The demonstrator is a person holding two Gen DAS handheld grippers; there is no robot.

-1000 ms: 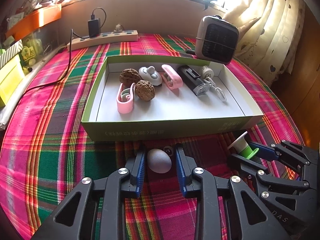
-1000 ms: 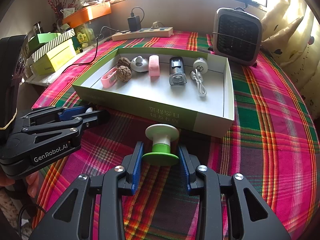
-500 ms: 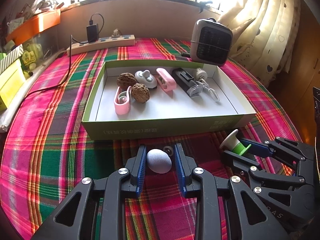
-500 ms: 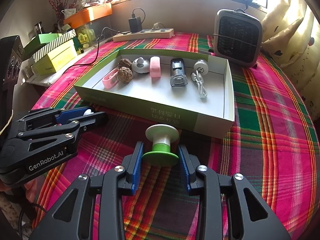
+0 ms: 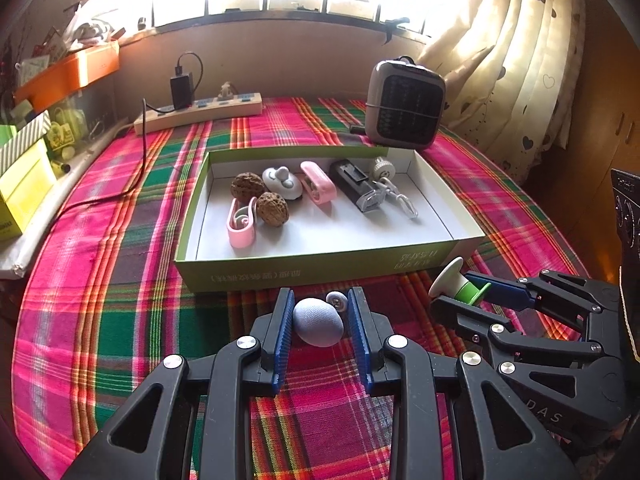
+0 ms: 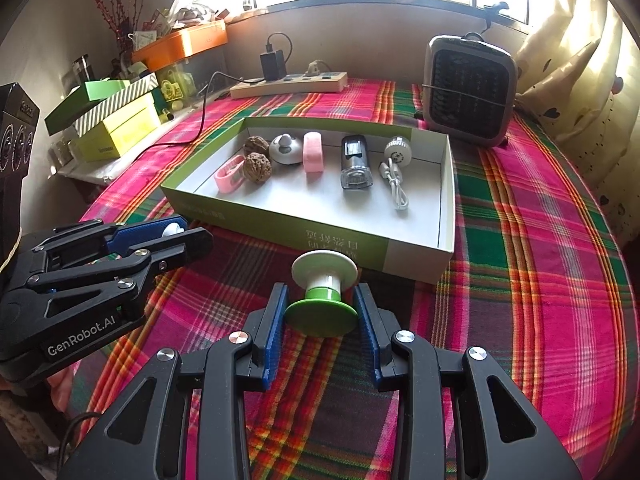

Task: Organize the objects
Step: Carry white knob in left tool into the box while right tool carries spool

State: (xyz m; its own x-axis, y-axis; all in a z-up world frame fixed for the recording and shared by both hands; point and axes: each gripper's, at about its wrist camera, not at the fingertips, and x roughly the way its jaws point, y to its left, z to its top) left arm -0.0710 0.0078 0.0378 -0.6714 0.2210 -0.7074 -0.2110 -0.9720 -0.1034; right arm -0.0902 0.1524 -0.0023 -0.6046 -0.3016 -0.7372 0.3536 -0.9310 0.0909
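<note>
Left gripper (image 5: 318,322) clamped on pale grey fabric-covered egg-shaped object (image 5: 318,322); right gripper (image 6: 322,312) clamped on white-and-green plastic spool (image 6: 323,292). Both held just short of shallow green cardboard tray (image 5: 320,270). Advice: clear the near wall, set down in bare floor.

the box (image 5: 320,272) sat on the plaid cloth (image 5: 100,320), with the heater (image 5: 404,110) behind its right corner and the power strip (image 5: 200,112) behind it to the left. inside, two walnuts (image 5: 272,208) lay left of the cable (image 5: 400,200).
</note>
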